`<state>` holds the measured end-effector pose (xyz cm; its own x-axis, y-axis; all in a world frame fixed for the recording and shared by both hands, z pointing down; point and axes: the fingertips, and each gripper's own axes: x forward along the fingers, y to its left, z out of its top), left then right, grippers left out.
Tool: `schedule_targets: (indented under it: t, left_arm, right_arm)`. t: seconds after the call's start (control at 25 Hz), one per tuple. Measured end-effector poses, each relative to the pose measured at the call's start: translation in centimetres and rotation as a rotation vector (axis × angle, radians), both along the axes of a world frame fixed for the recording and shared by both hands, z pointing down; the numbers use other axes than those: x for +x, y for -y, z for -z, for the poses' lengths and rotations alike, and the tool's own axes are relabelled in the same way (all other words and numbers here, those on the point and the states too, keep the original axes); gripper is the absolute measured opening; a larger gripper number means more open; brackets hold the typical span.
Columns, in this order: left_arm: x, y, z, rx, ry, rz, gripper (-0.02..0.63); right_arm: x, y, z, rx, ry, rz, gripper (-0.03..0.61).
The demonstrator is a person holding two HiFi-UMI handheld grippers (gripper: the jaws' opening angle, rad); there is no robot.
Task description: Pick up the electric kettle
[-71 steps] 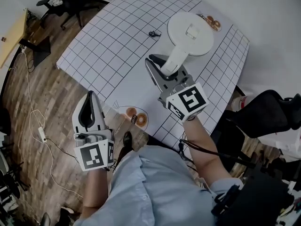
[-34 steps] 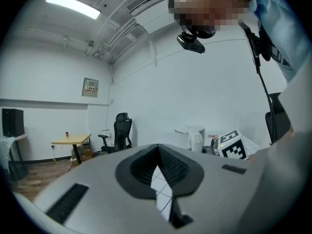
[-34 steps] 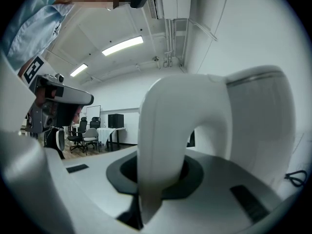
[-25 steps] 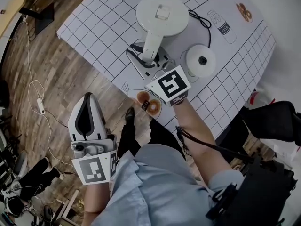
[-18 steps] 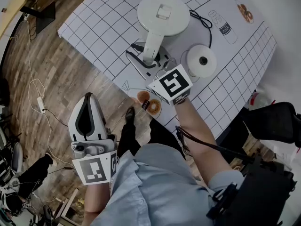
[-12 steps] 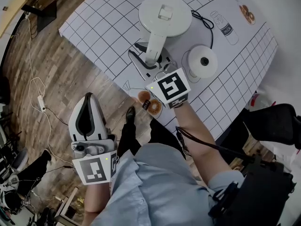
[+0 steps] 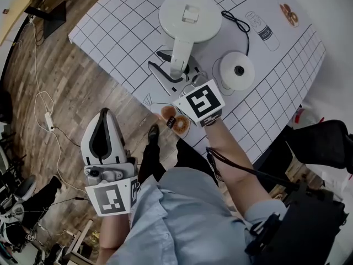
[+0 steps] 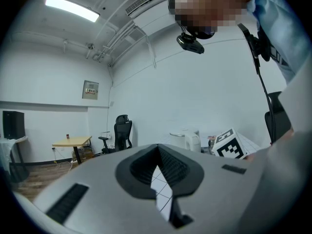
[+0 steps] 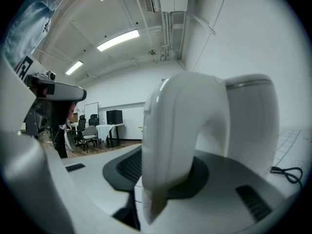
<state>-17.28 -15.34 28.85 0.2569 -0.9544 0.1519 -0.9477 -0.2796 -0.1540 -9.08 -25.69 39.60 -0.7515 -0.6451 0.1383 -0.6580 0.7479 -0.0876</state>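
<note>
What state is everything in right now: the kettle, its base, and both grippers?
electric kettle: upright on the table, lid shut.
kettle base: empty, kettle stands beside it.
right gripper: jaws just opening, apart, handle between them.
left gripper: shut, empty, held over the floor.

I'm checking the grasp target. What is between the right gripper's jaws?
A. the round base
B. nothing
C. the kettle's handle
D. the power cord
C: the right gripper view shows the kettle's handle between the jaws of the right gripper, which have just been opening.
</note>
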Motion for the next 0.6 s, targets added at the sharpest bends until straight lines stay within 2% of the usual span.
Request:
schedule_targets:
  t: [0.32,0.6]
  left_arm:
    - [0.4,-0.4,0.2,0.007,0.002,-0.006,0.0]
    - [0.5,-0.7,0.1,0.003,0.005,-0.007,0.0]
  right_arm:
    - [0.0,-0.3,0.1,0.013,0.008,0.011,0.11]
    - [-0.2,-1.2,0.3,0.138,-0.008,0.034,0.126]
